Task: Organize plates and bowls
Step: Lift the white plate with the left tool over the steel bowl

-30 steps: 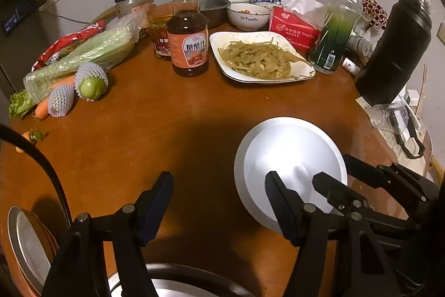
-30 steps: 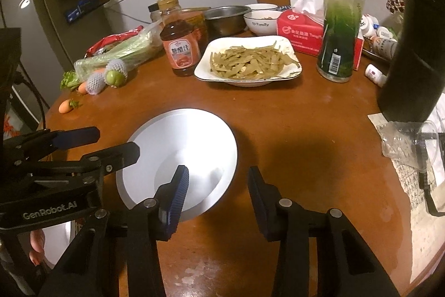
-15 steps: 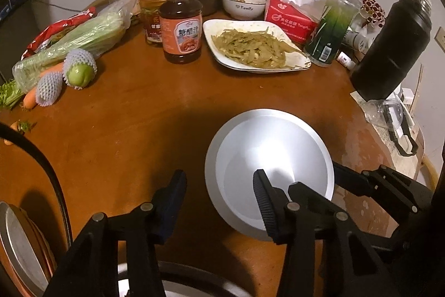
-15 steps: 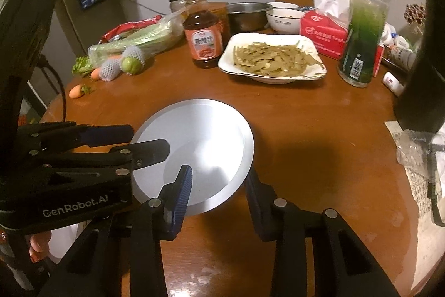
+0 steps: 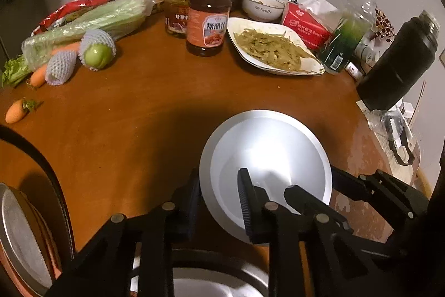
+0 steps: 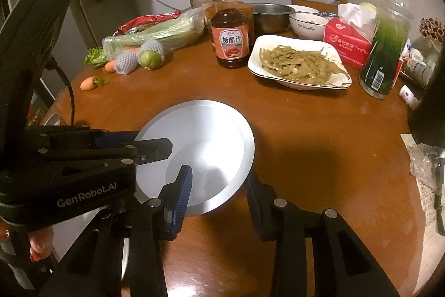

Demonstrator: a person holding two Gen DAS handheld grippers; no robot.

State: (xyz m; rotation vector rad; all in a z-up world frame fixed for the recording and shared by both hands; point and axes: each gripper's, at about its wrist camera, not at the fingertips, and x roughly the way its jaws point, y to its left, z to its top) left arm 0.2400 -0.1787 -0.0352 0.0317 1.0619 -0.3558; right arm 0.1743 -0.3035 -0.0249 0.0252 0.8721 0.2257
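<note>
Left gripper: the black two-finger left gripper [image 5: 219, 199] has its jaws pinched right down on the near-left rim of the round silver metal plate [image 5: 267, 155], one finger under the edge, one ribbed finger on top inside the dish.
Right gripper: the black right gripper with blue ribbed pads [image 6: 218, 194] straddles the plate's near-right rim, one pad over the dish, the other outside and below the edge; jaws partly closed, and whether the pads truly press the metal I can't tell.
Plate: it sits just ahead of both grippers, held between them over the brown round wooden table [image 6: 319, 130]; lifted or resting, hard to call.
Step in hand: looks like a two-sided grip ready for carrying.
Doing it well: I'd want both grips firm before any lift, the plate level, and both hands moving together so the thin rim doesn't twist out.
Likely target: a stack of similar metal plates [image 5: 19, 238] shows at the far lower left of the left gripper's view; that's my guess for the destination.
Farther out: the white square dish of sliced yellow-green vegetables [image 6: 300, 66] and brown sauce bottle [image 6: 229, 35] stand well beyond, clear of the route.
</note>
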